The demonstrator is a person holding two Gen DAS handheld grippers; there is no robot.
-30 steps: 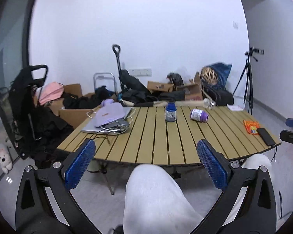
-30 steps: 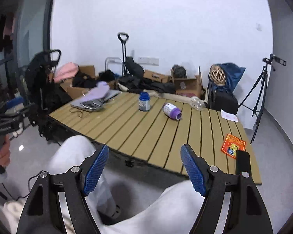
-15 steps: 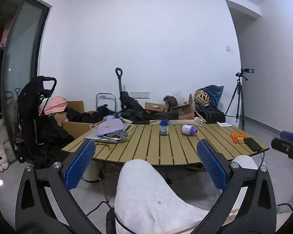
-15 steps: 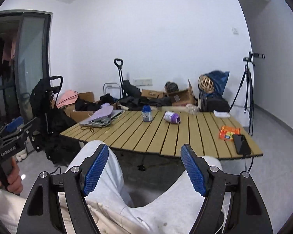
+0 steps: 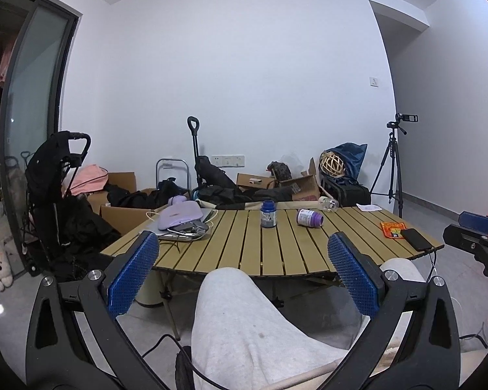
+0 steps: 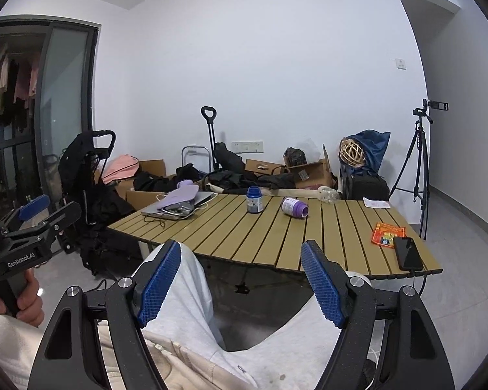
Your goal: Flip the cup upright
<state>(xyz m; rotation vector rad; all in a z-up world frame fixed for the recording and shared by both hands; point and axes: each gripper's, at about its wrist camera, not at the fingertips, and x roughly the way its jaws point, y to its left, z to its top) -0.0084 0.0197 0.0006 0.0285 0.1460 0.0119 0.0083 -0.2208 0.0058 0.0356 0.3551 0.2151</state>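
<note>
A purple cup [image 5: 310, 218] lies on its side near the middle of the slatted wooden table [image 5: 292, 253]; it also shows in the right wrist view [image 6: 295, 207]. A dark blue jar [image 5: 268, 214] stands upright just left of it, also in the right wrist view [image 6: 254, 199]. My left gripper [image 5: 242, 274] is open and empty, held over my lap well short of the table. My right gripper [image 6: 240, 281] is open and empty too, also back over my lap.
A laptop with a lilac pouch and cables [image 5: 182, 224] lies at the table's left. An orange packet [image 6: 388, 234] and a black phone [image 6: 407, 253] lie at its right front. A clear bottle [image 6: 328, 192] lies at the far edge. Boxes, bags and a tripod [image 6: 418, 162] stand behind.
Both grippers have tilted upward and drawn back, so the table sits lower and farther in both views. Both stay open and empty. Nothing on the table has moved.
</note>
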